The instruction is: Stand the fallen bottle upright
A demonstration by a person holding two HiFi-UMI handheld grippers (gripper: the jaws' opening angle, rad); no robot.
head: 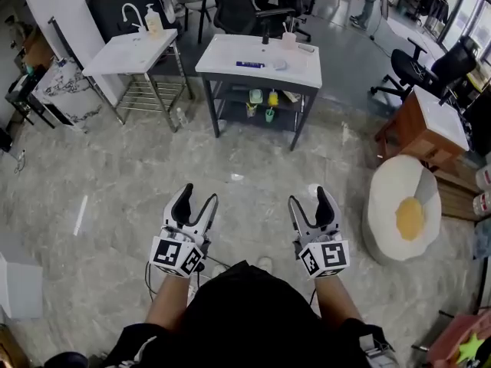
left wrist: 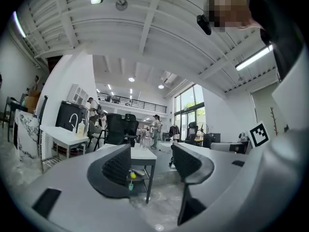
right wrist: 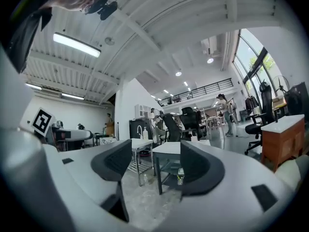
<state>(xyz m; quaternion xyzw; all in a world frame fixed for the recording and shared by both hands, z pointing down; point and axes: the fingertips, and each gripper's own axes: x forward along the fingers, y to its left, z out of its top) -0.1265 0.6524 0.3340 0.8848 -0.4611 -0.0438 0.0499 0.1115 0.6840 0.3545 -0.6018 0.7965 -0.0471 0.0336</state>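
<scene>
A white table [head: 230, 56] stands several steps ahead on the grey floor. On its top a slim blue thing [head: 250, 64] lies flat; it is too small to tell whether it is the bottle. A pale cup-like container [head: 288, 41] stands upright near the table's back edge. Both grippers hover low in front of the person, far short of the table. My left gripper [head: 200, 195] is open with nothing between its jaws, and my right gripper [head: 307, 196] is likewise open and empty. In the left gripper view the left gripper [left wrist: 150, 153] frames the table [left wrist: 145, 154]; in the right gripper view the right gripper [right wrist: 155, 151] frames the same table [right wrist: 166, 149].
A second white table [head: 115, 56] with a faucet and a soap dispenser [head: 153, 21] stands to the left. Office chairs [head: 234, 6] sit behind the tables. A wooden desk [head: 430, 125] and a round white cushion with a yellow centre [head: 404, 209] are at the right. The table's lower shelf [head: 265, 98] holds small items.
</scene>
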